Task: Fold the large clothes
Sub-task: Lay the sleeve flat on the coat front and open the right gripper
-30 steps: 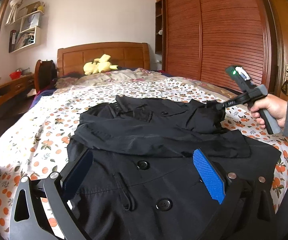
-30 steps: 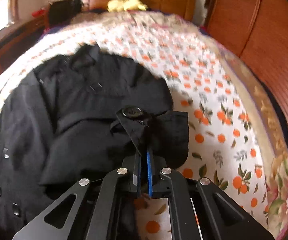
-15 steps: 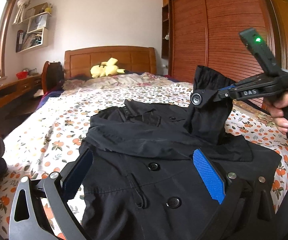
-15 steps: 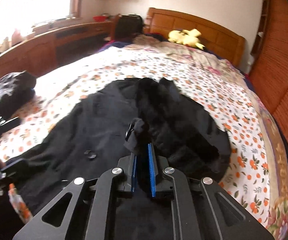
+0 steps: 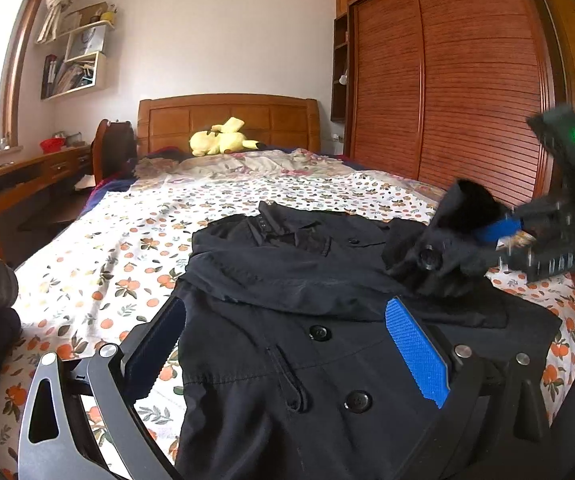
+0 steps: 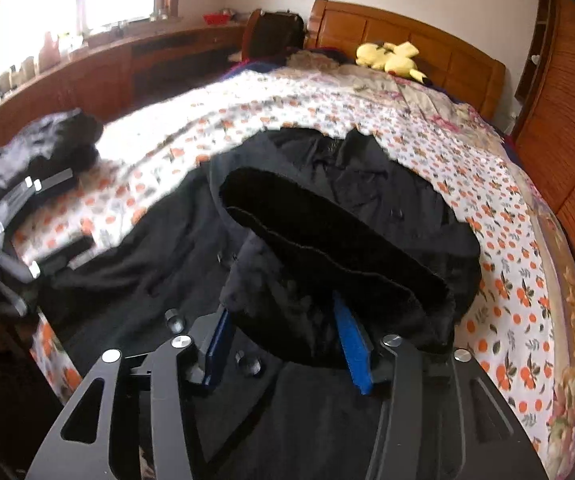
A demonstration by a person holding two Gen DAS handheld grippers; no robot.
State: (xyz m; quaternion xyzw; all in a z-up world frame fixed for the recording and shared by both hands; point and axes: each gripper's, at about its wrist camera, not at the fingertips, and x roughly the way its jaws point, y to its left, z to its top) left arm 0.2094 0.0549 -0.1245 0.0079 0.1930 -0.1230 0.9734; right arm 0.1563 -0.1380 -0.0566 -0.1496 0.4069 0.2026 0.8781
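Black coat (image 5: pixel 287 320) lies spread, buttoned front up, across the orange-flowered bedspread (image 5: pixel 99 264), collar toward the headboard. The right gripper (image 6: pixel 283 344) has just been opening: its jaws now stand about half apart, with the coat's sleeve cuff (image 6: pixel 327 256) draped loosely between and over the blue pads (image 6: pixel 353 344), no longer pinched. The left gripper (image 5: pixel 287 344) hovers just above the coat's lower front with its jaws wide and nothing between them.

Only the left wrist view shows the right gripper from outside, blurred, with a green light on its body, the cuff (image 5: pixel 447 248) hanging off its tip and a buttoned strap dangling from it. Only the right wrist view shows the left gripper (image 6: pixel 27 236) at the bed's near left edge, beside a heap of dark clothing (image 6: pixel 43 144), and the bright window. Both show a yellow plush toy (image 5: pixel 223 142) by the headboard.

Wall shelves (image 5: pixel 75 60), seen from the left wrist, hold books and papers.
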